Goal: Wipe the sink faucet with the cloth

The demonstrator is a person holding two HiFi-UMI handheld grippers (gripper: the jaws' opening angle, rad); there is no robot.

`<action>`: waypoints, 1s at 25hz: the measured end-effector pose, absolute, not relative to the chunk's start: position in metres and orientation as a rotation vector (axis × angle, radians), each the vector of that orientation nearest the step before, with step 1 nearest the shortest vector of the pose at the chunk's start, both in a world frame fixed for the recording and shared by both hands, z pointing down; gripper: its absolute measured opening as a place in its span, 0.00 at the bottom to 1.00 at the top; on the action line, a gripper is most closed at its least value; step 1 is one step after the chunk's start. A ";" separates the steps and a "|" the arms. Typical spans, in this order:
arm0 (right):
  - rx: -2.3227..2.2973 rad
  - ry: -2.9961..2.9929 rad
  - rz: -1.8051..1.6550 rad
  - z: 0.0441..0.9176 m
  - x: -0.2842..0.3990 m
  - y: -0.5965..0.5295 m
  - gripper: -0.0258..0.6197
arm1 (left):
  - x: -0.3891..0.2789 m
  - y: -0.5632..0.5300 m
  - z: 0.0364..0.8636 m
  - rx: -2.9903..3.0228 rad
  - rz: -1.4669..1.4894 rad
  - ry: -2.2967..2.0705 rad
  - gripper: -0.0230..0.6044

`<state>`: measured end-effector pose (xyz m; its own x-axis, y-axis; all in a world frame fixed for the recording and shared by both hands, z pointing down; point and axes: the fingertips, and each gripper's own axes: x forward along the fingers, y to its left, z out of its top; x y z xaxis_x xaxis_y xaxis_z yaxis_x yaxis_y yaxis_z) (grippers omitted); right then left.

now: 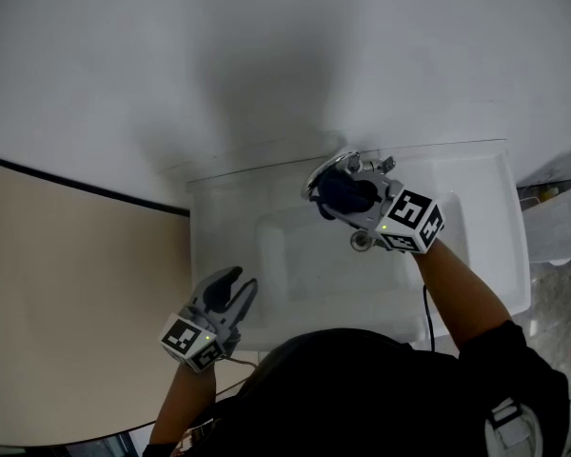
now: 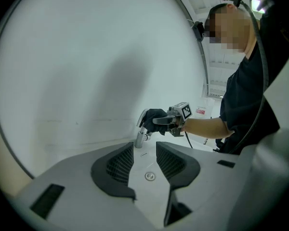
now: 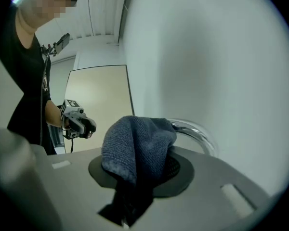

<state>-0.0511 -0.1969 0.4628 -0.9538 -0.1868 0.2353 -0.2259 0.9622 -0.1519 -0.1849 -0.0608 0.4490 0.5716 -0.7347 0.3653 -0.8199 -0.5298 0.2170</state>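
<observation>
Well, the right gripper [image 1: 341, 190] is up at the back of the sink [image 1: 266, 255], its jaws clamped on a dark blue cloth [image 3: 137, 143] (bunched, with a tail hanging down between the pads). That cloth sits against the top of the chrome faucet [image 3: 197, 134], whose curved spout shows just past the fabric in the right gripper view. From the left gripper view the wad covers the spout's upper end, while the base stands bare below it. The left gripper [image 2: 144, 150] hangs near the sink's front left corner, well apart from the faucet, jaws apart with nothing between them. Through the gap the drain [image 2: 150, 176] shows in the basin. A plain white wall [image 1: 266, 55] rises behind.
</observation>
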 end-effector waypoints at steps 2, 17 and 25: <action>0.479 -2.841 0.328 0.477 -0.011 -0.216 0.23 | -0.190 -0.057 0.453 2.429 0.340 -1.275 0.27; 0.469 -2.126 -0.446 0.524 0.018 -0.304 0.23 | -0.198 -0.044 0.471 2.367 0.325 -1.283 0.27; 0.472 -2.139 -0.686 0.444 -0.004 -0.272 0.23 | -0.199 -0.049 0.473 2.374 0.326 -1.286 0.27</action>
<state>-0.0043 -0.2722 0.4437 -0.5923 -0.5423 0.5959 -0.0948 0.7813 0.6169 -0.1991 -0.0490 0.4727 0.5449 -0.7401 0.3942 -0.8385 -0.4846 0.2493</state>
